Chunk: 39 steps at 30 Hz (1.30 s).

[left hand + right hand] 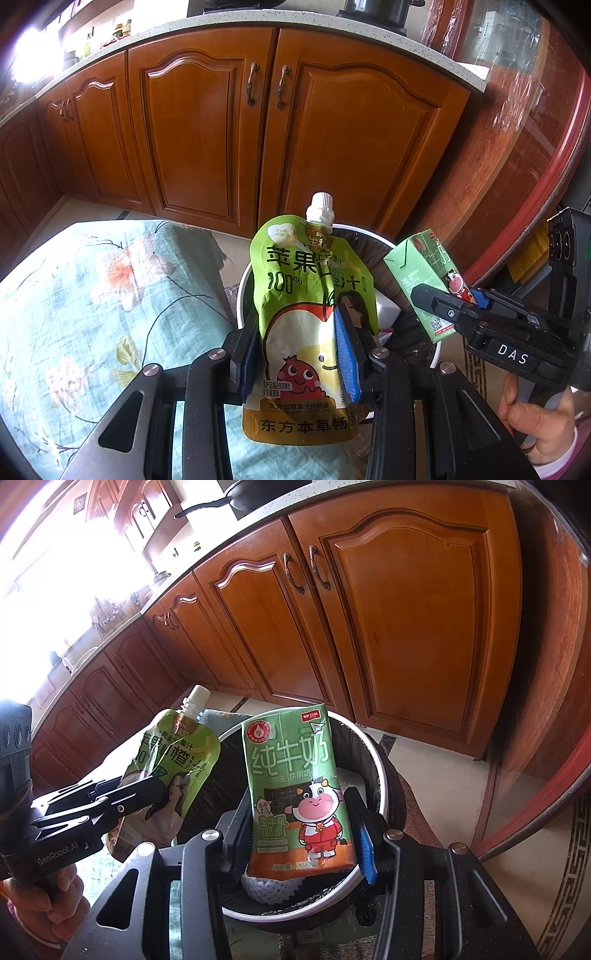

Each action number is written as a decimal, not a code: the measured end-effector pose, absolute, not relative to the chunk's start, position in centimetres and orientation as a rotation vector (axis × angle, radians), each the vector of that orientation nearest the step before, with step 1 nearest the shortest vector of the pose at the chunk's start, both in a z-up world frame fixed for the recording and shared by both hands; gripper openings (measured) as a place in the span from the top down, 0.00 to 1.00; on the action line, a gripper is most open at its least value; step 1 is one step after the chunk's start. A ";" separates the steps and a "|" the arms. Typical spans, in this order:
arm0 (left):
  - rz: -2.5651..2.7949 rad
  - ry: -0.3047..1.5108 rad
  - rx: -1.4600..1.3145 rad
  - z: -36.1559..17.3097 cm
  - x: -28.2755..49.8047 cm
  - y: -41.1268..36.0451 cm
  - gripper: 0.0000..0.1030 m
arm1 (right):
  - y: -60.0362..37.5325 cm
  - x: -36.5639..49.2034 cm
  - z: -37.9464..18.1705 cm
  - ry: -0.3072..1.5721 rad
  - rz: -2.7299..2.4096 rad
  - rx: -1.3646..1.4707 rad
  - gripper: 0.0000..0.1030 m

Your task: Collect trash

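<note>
Fingers of your left gripper [301, 350] are clamped on the lower half of the green juice pouch [310, 295], its white spout up; your right gripper [301, 830] pinches the milk carton [295, 790] across its sides. Both hang over the white-rimmed trash bin [373, 753] — the pouch nearer its edge, beside the floral cloth [92, 295]. Expect the pouch to be light, limp and slick, so keep hold across its flat faces. The carton looks stiffer but crushable — grip its side walls gently.
</note>
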<state>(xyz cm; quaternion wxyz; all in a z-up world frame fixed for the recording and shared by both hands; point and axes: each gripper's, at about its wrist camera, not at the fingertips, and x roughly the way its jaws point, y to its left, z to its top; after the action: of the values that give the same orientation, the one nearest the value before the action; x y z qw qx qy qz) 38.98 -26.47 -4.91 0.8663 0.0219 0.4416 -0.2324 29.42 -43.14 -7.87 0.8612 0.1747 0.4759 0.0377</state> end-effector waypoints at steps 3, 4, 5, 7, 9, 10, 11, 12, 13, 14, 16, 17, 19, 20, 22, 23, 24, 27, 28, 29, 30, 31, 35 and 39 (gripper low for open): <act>-0.485 0.933 0.051 -5.1 39.3 -26.7 0.65 | -43.4 29.8 -8.3 1.012 0.077 0.371 0.55; -0.485 0.937 0.052 -5.1 39.5 -26.8 0.65 | -43.5 29.9 -8.4 1.016 0.077 0.374 0.55; -0.486 0.942 0.054 -5.2 39.7 -26.9 0.65 | -43.5 30.0 -8.5 1.020 0.077 0.376 0.55; -0.490 0.952 0.059 -5.4 40.0 -27.2 0.63 | -43.6 30.3 -8.6 1.027 0.076 0.378 0.54; -0.494 0.966 0.058 -5.7 40.3 -27.3 0.62 | -43.6 30.4 -8.7 1.035 0.078 0.383 0.54; -0.495 0.972 0.057 -5.7 40.4 -27.4 0.61 | -43.6 30.6 -8.7 1.037 0.078 0.384 0.54; -0.494 0.977 0.057 -5.8 40.5 -27.4 0.61 | -43.6 30.7 -8.7 1.040 0.078 0.386 0.54; -0.490 0.978 0.058 -5.8 40.5 -27.5 0.61 | -43.7 30.7 -8.7 1.040 0.079 0.388 0.54; -0.486 0.980 0.060 -5.8 40.6 -27.4 0.57 | -43.7 30.8 -8.8 1.042 0.081 0.390 0.53; -0.481 0.988 0.060 -5.9 40.6 -27.4 0.54 | -43.7 30.9 -8.8 1.044 0.085 0.394 0.52; -0.472 0.992 0.054 -5.8 40.5 -27.3 0.49 | -43.9 31.0 -8.9 1.046 0.096 0.412 0.51; -0.470 0.986 0.049 -5.7 40.4 -27.1 0.47 | -43.9 31.0 -8.9 1.046 0.098 0.422 0.50; -0.467 0.975 0.040 -5.3 40.2 -26.8 0.46 | -44.1 30.8 -8.8 1.034 0.090 0.429 0.49; -0.463 0.969 0.037 -5.1 40.0 -26.5 0.46 | -44.1 30.6 -8.7 1.028 0.088 0.435 0.49; -0.461 0.952 0.034 -4.8 39.4 -25.9 0.46 | -44.3 30.1 -8.4 1.017 0.086 0.446 0.49; -0.457 0.943 0.033 -4.6 39.0 -25.6 0.46 | -44.3 29.9 -8.1 1.010 0.085 0.447 0.49; -0.452 0.934 0.031 -4.5 38.6 -25.2 0.46 | -44.3 29.6 -8.0 1.004 0.085 0.445 0.49; -0.442 0.918 0.011 -4.3 37.1 -23.8 0.46 | -43.9 28.4 -7.4 0.985 0.083 0.451 0.42; -0.439 0.914 -0.001 -4.3 36.4 -23.2 0.45 | -43.8 27.9 -7.2 0.976 0.080 0.456 0.41; -0.437 0.910 -0.015 -4.3 35.7 -22.6 0.45 | -43.6 27.2 -6.9 0.965 0.077 0.461 0.38; -0.435 0.907 -0.029 -4.4 35.0 -21.9 0.45 | -43.2 26.6 -6.7 0.955 0.077 0.465 0.34; -0.430 0.903 -0.040 -4.4 34.2 -21.2 0.44 | -42.8 25.9 -6.5 0.944 0.078 0.468 0.32; -0.406 0.881 -0.080 -4.8 30.8 -18.9 0.41 | -41.1 23.1 -6.2 0.903 0.070 0.477 0.18; -0.390 0.833 -0.091 -5.0 26.8 -16.9 0.34 | -39.0 20.3 -6.0 0.875 0.064 0.483 0.14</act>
<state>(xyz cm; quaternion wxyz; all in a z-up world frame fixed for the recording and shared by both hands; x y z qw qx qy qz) 26.82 -16.87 -4.99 0.8952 -0.0438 0.4018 -0.1880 20.34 -39.00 -6.04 0.8772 0.2317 0.4195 0.0305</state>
